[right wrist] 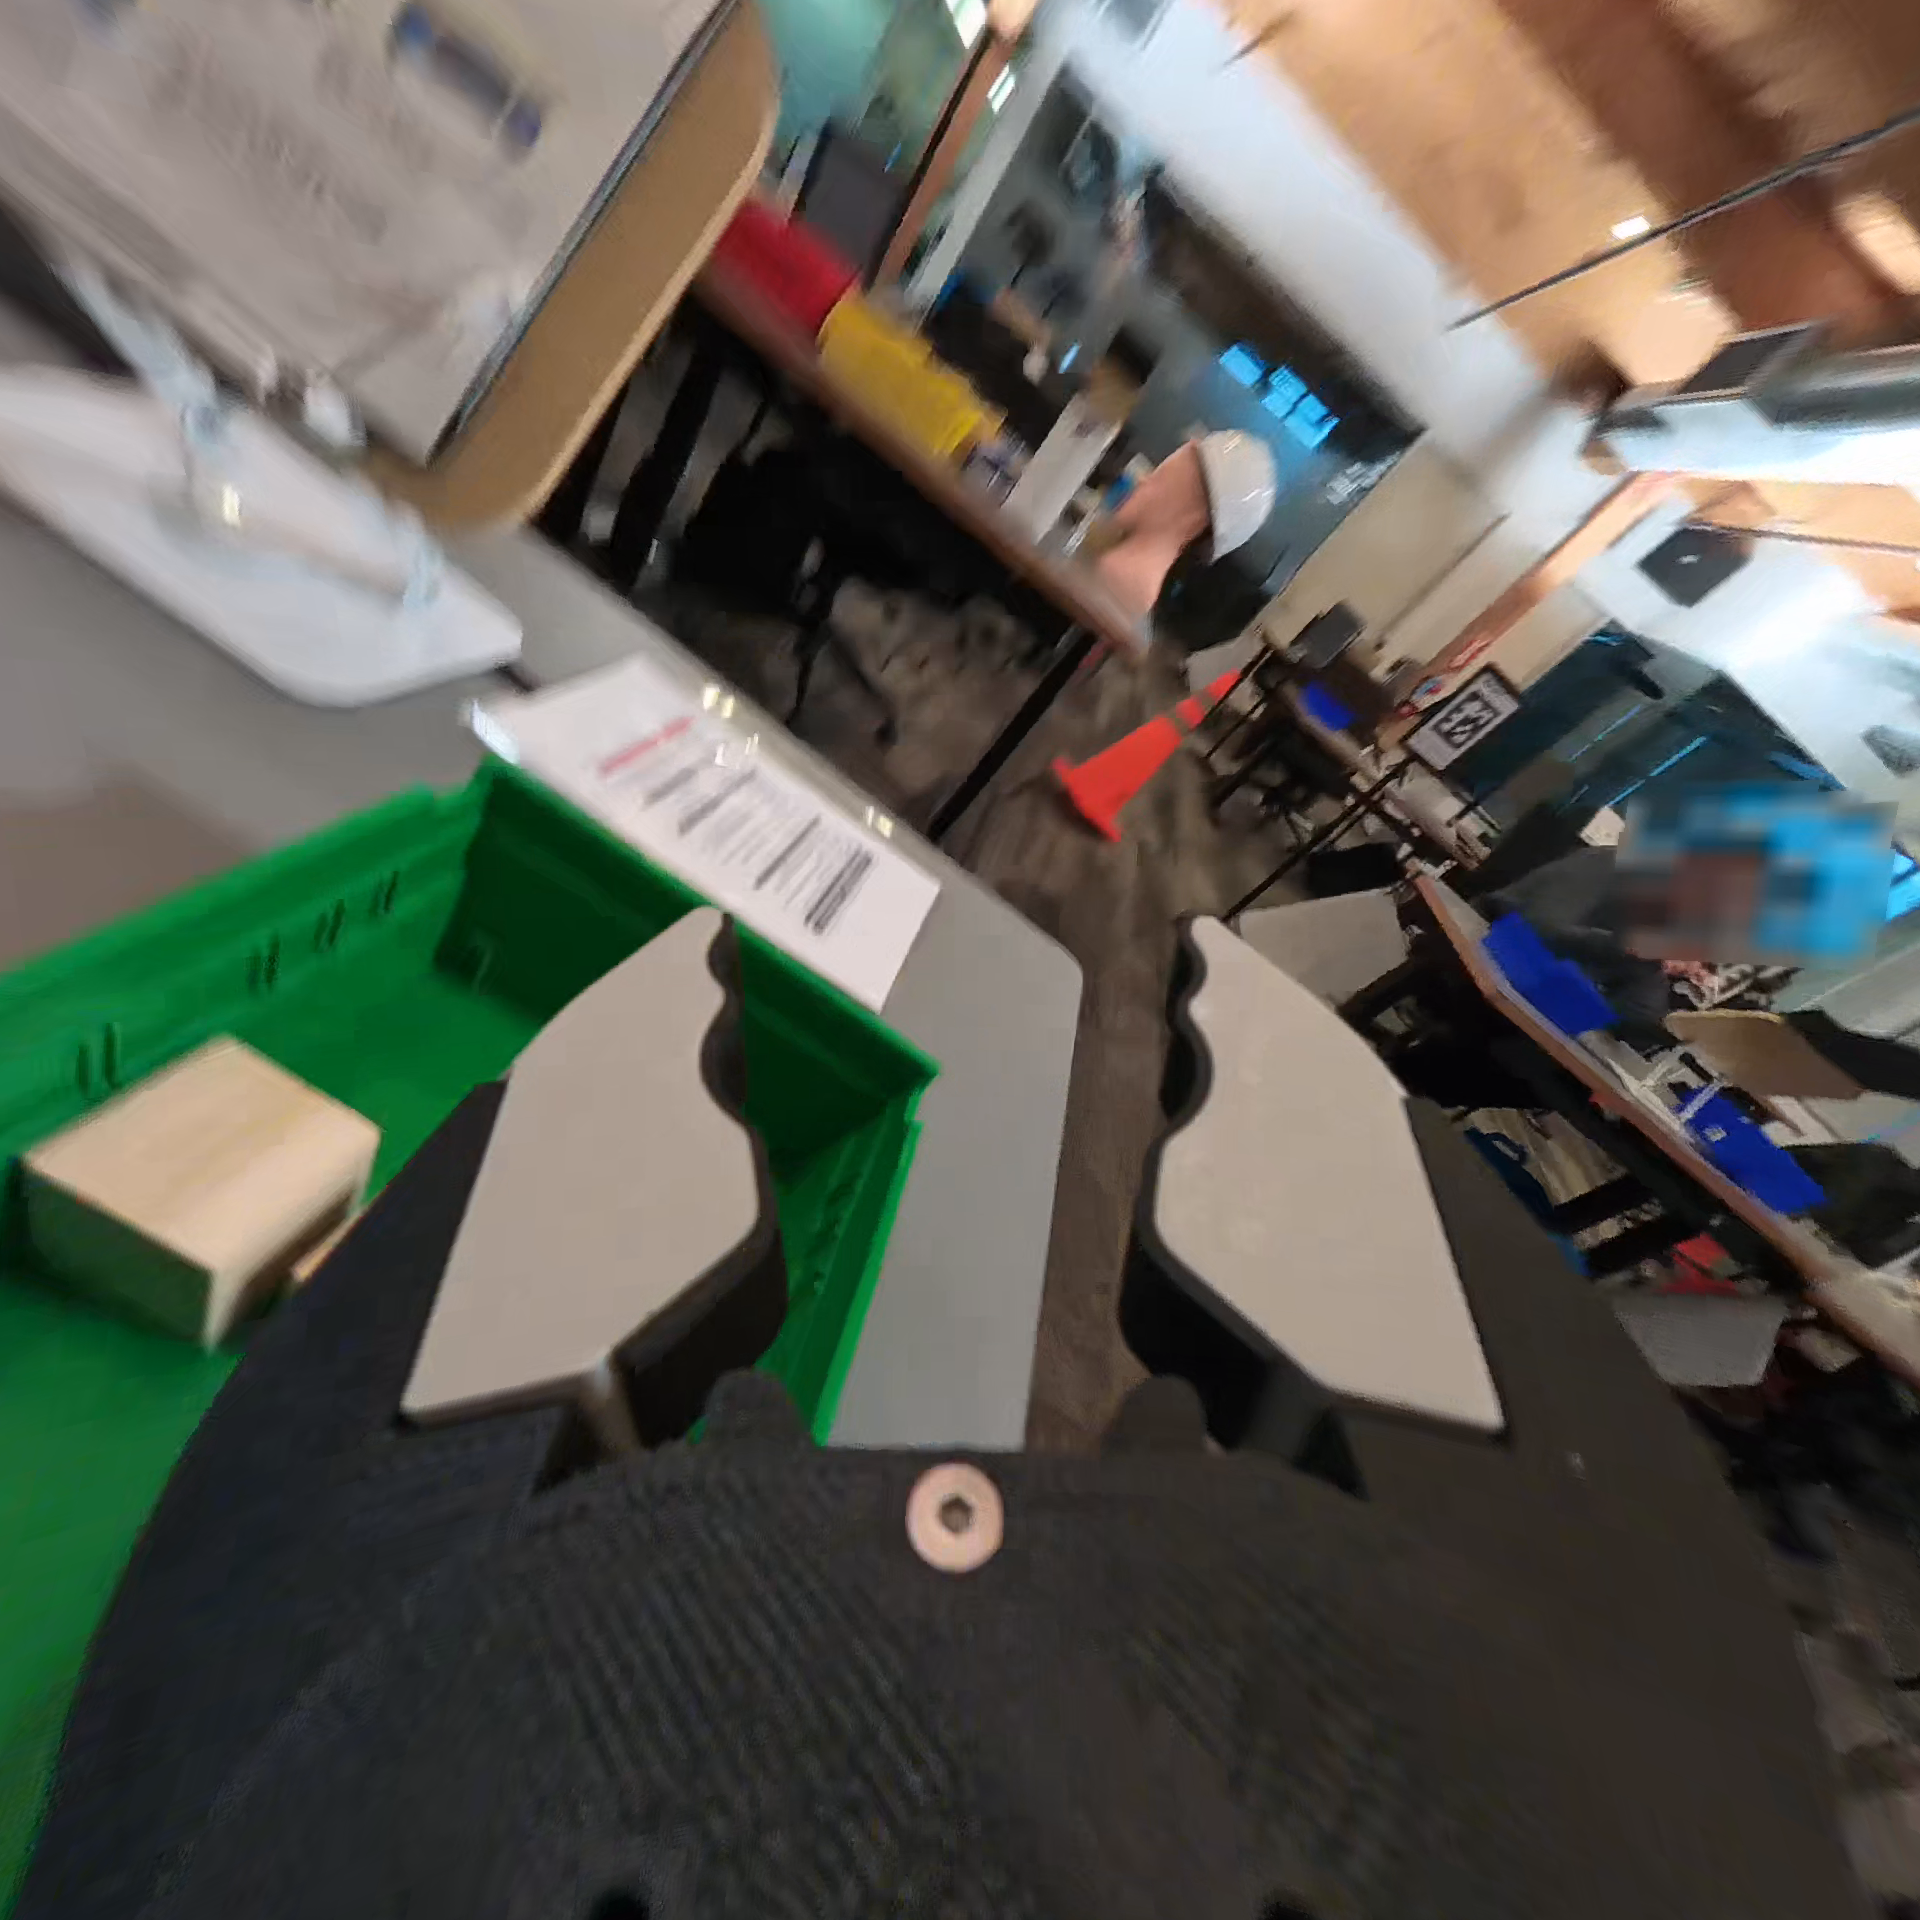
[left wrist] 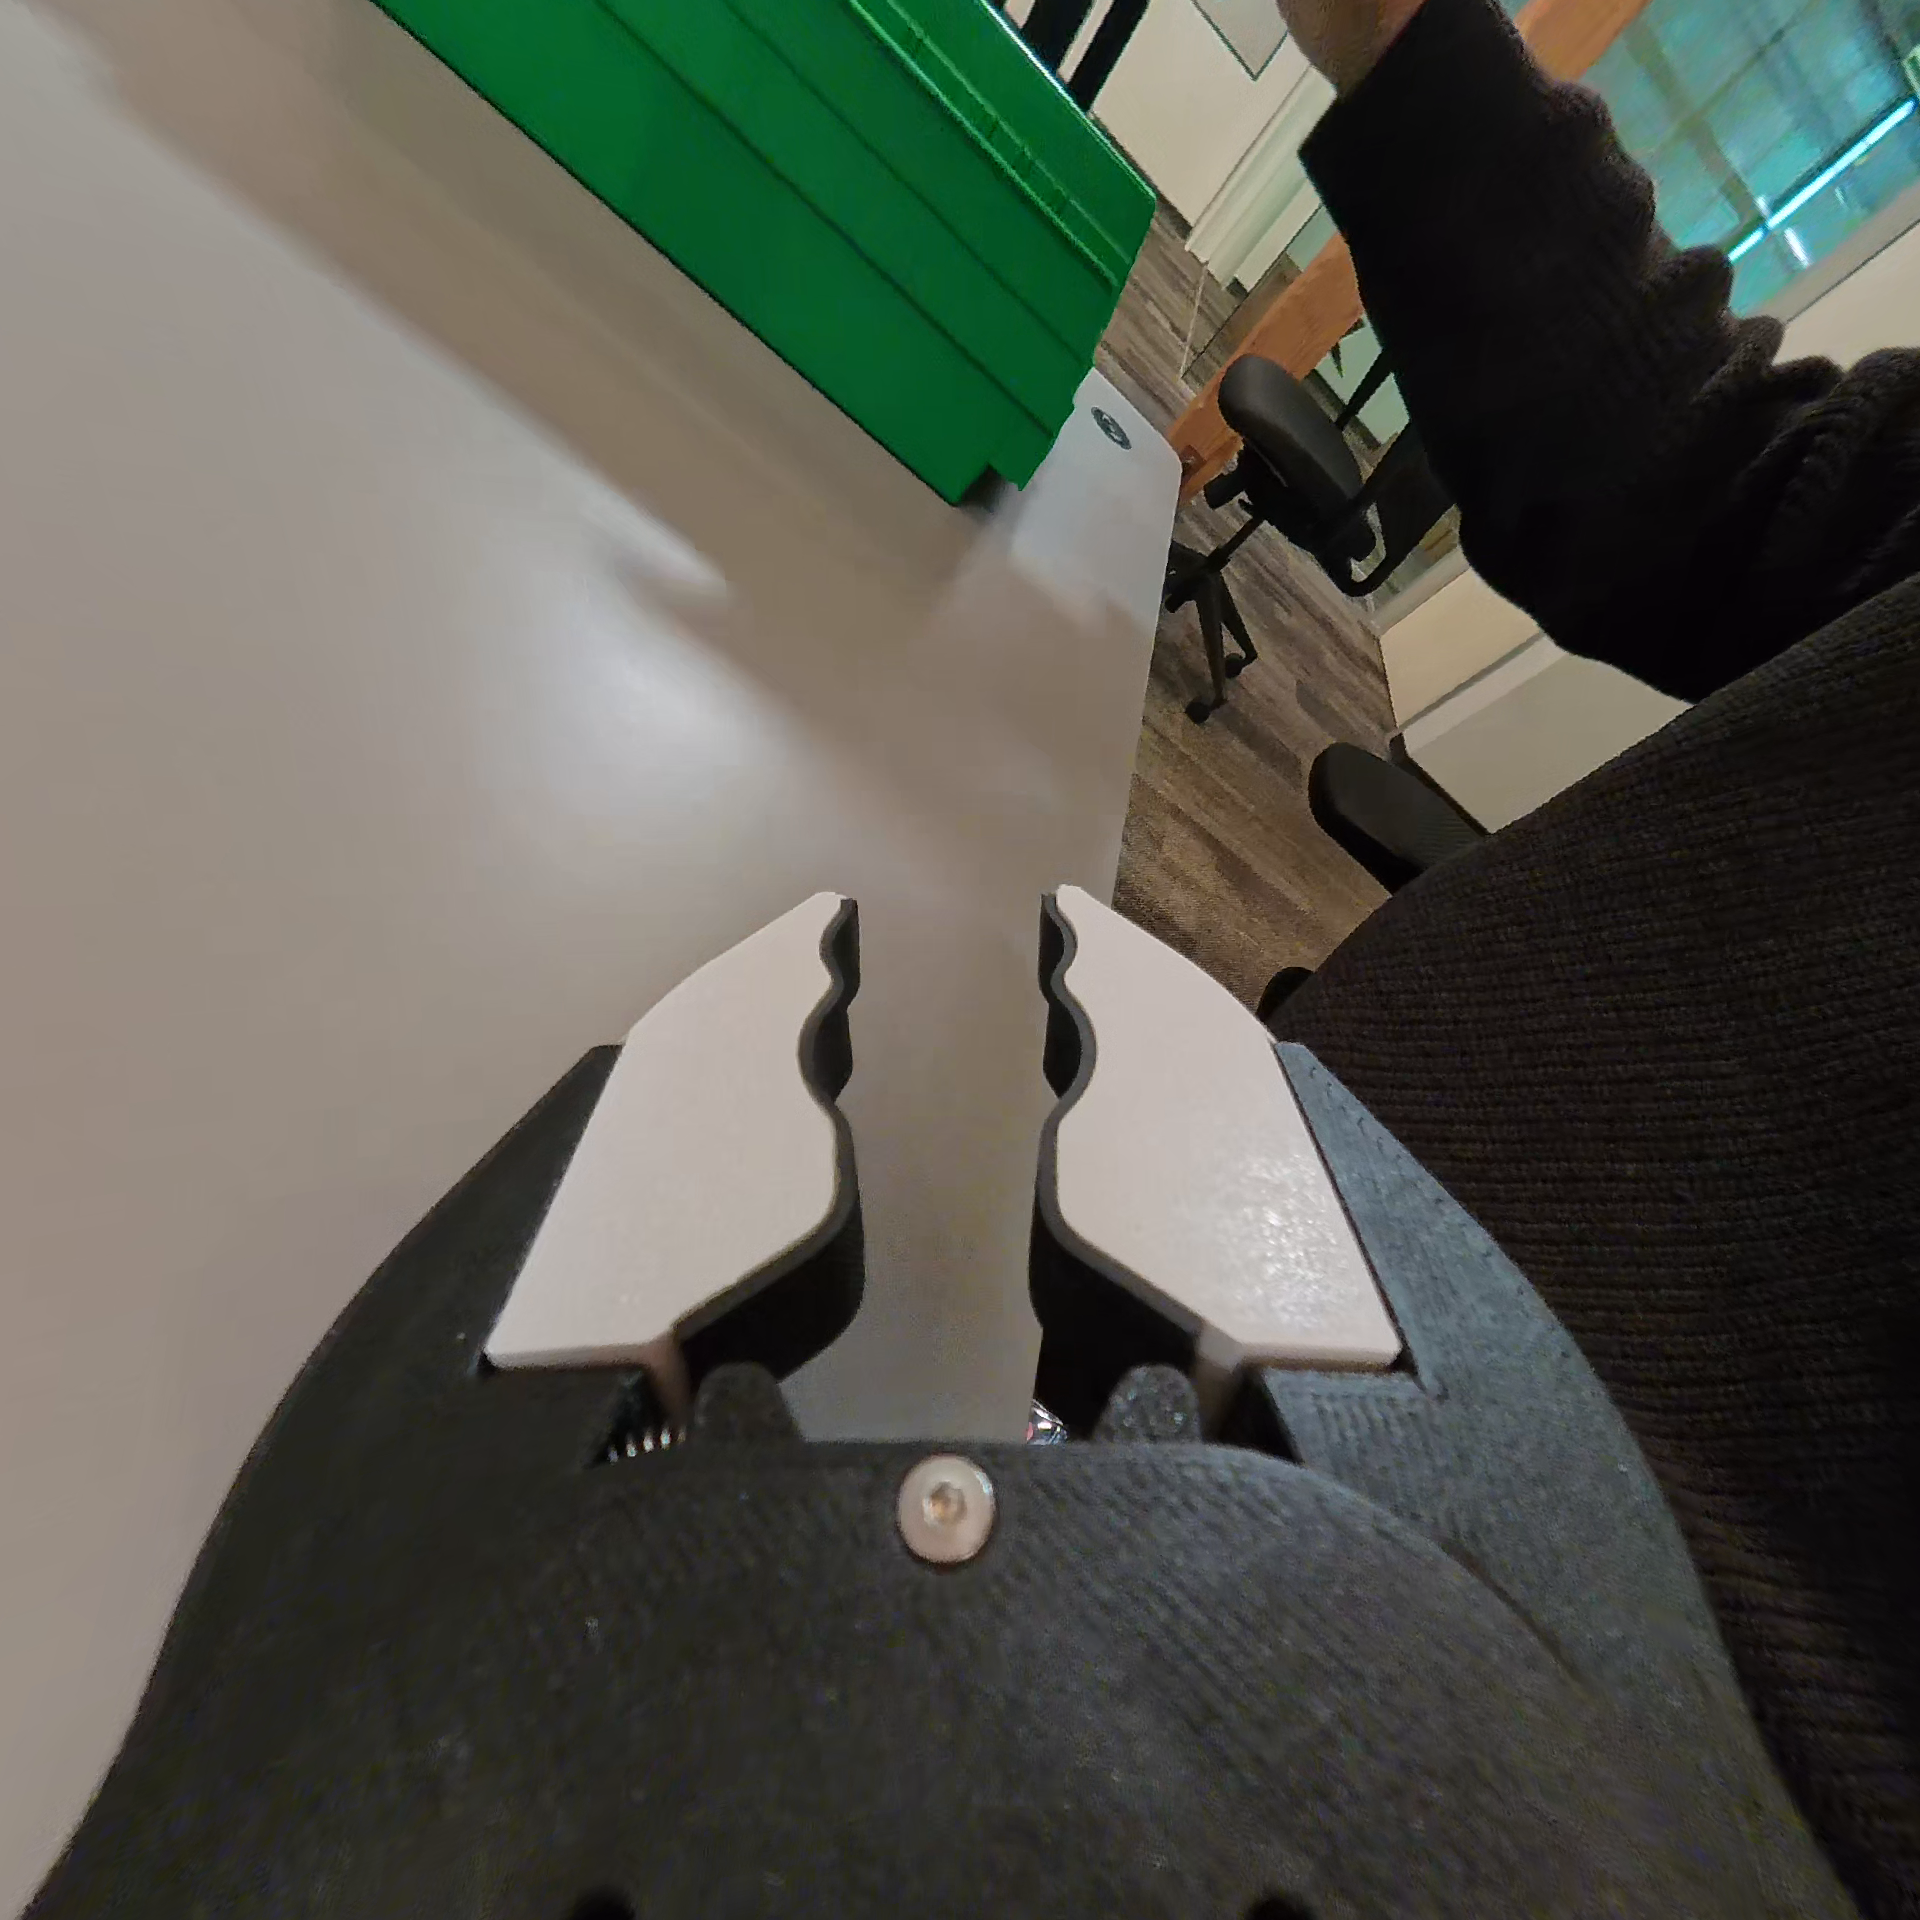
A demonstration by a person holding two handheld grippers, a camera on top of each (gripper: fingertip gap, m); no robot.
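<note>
The left gripper (left wrist: 948, 914) is hovering low over a pale grey table (left wrist: 364, 727), its jaws standing narrowly apart with nothing between them; only the bare tabletop is showing through the gap. Ahead of it and well apart, a green bin (left wrist: 831, 239) is sitting on the table near the far edge, seen from the outside. To the right, the person's dark knitted sleeve (left wrist: 1558, 343) is crossing the view, and a black office chair (left wrist: 1299, 468) is standing on the floor beyond the table.

The right gripper (right wrist: 956, 935) is hanging above the corner of the green bin (right wrist: 623, 935), its jaws spread wide and gripping nothing. Its left finger is lying over the bin's inside, while its right finger is lying over the floor past the table edge. A pale wooden block (right wrist: 197, 1174) is resting on the bin's floor, near the left side of the view and apart from the fingers. A printed sheet (right wrist: 727, 810) is lying flat on the table just beyond the bin, and an orange cone (right wrist: 1132, 758) is standing on the floor farther off. This view is blurred.

The block is looking rigid, squarish and flat-faced, probably light for its bulk, with dry faces unlikely to slip. Two opposite side faces are offering the plainest hold, given wide jaws coming from above.
</note>
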